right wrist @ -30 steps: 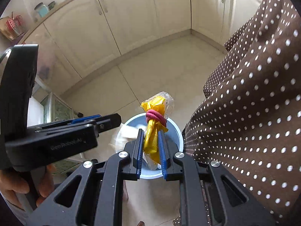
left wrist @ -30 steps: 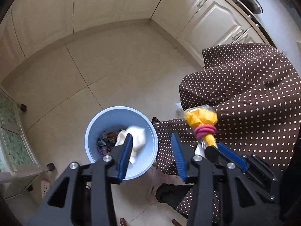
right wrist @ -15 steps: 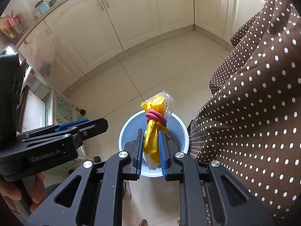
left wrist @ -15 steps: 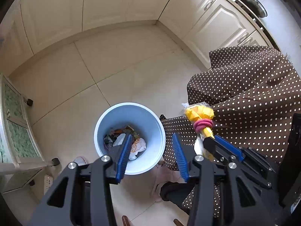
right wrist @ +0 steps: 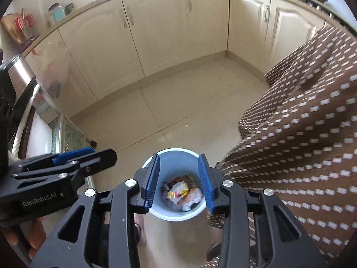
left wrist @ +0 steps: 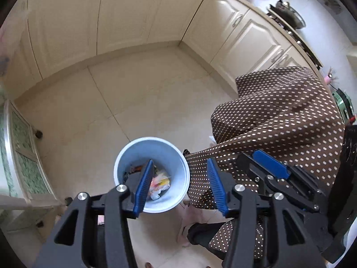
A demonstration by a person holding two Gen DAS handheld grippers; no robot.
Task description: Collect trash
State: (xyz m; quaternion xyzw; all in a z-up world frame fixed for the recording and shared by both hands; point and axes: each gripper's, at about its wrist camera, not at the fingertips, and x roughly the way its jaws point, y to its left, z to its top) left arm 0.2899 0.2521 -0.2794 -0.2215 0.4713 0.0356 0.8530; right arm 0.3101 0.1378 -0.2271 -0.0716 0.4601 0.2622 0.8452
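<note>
A light blue bin [left wrist: 151, 174] [right wrist: 176, 185] stands on the tiled floor below both grippers. It holds crumpled trash, with a clear bag of yellow stuff [right wrist: 178, 192] [left wrist: 159, 182] lying on top. My right gripper [right wrist: 178, 181] hangs above the bin, its jaws opening and nothing between its blue pads. My left gripper [left wrist: 179, 185] is beside it over the bin's right rim, jaws also opening and empty. The right gripper's fingers [left wrist: 267, 163] show at the right of the left wrist view, and the left gripper [right wrist: 67, 163] shows at the left of the right wrist view.
A person's brown polka-dot skirt [left wrist: 279, 122] [right wrist: 301, 134] hangs right beside the bin. Cream cabinets [right wrist: 156, 33] line the far walls. A low white glass-door cabinet [left wrist: 20, 156] stands at the left. A hand [right wrist: 26, 239] holds the left gripper.
The right gripper has opened and the yellow bag with the pink tie has dropped from it into the bin. Both grippers have risen, so the bin looks smaller. The left jaws stand wider.
</note>
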